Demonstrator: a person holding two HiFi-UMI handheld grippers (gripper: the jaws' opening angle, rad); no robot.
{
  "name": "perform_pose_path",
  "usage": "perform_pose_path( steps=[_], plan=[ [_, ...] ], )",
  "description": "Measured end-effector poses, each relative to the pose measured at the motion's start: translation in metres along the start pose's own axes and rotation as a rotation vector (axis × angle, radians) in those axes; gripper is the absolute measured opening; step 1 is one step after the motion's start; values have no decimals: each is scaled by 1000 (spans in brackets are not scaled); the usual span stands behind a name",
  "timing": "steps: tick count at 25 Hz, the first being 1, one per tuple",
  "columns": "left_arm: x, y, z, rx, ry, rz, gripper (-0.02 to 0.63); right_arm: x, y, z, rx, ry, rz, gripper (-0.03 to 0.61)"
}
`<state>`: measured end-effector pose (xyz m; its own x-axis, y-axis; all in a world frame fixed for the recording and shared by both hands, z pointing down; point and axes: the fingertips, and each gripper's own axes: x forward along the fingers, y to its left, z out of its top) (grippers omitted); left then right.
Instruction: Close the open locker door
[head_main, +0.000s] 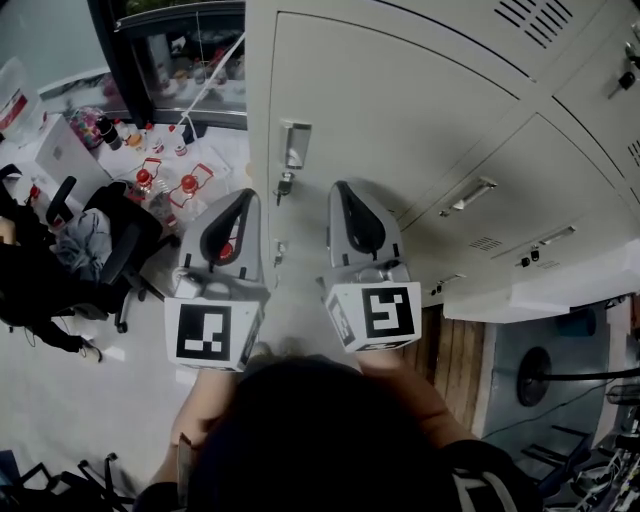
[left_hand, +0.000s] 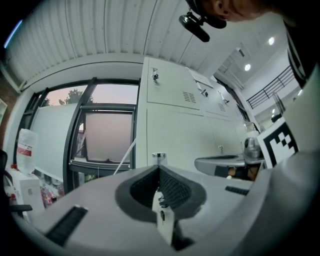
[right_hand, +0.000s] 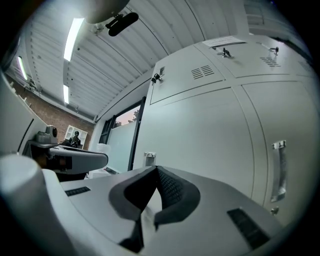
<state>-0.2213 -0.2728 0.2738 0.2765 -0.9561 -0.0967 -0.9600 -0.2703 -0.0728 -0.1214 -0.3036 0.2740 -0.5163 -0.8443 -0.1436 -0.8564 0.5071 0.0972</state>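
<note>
The pale grey locker door (head_main: 400, 110) fills the middle of the head view, with a metal latch handle (head_main: 293, 145) and a key (head_main: 284, 186) near its left edge. Its face looks level with the lockers beside it. My left gripper (head_main: 248, 194) points at the door's left edge just below the key, jaws together and empty. My right gripper (head_main: 340, 186) points at the door face right of the handle, jaws also together and empty. The handle (left_hand: 159, 158) shows just past my left gripper (left_hand: 159, 168). My right gripper (right_hand: 156, 168) faces the plain door with the handle (right_hand: 149, 158) beyond.
More locker doors with bar handles (head_main: 468, 194) run to the right. A long vertical handle (right_hand: 280, 170) shows at the right. At left are a window (head_main: 185, 60), a table with bottles (head_main: 165, 175) and a black office chair (head_main: 120, 250). Wooden panelling (head_main: 455, 360) lies lower right.
</note>
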Motion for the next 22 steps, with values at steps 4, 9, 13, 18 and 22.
perform_pose_path(
  steps=[4, 9, 13, 18, 22],
  plan=[
    [-11, -14, -3, 24, 0, 18, 2, -26, -11, -5, -6, -4, -2, 15],
    [-19, -27, -21, 45, 45, 31, 2, -48, -15, -25, -14, 40, 12, 15],
    [-22, -33, -31, 42, 71, 39, 2, -56, -17, -36, -14, 58, 20, 15],
    [-26, -38, -35, 46, 78, 53, 2, -62, -25, -36, -8, 51, 14, 15],
    [-28, -41, -34, 55, 74, 57, 2, -65, -27, -35, -12, 47, 22, 15]
  ],
)
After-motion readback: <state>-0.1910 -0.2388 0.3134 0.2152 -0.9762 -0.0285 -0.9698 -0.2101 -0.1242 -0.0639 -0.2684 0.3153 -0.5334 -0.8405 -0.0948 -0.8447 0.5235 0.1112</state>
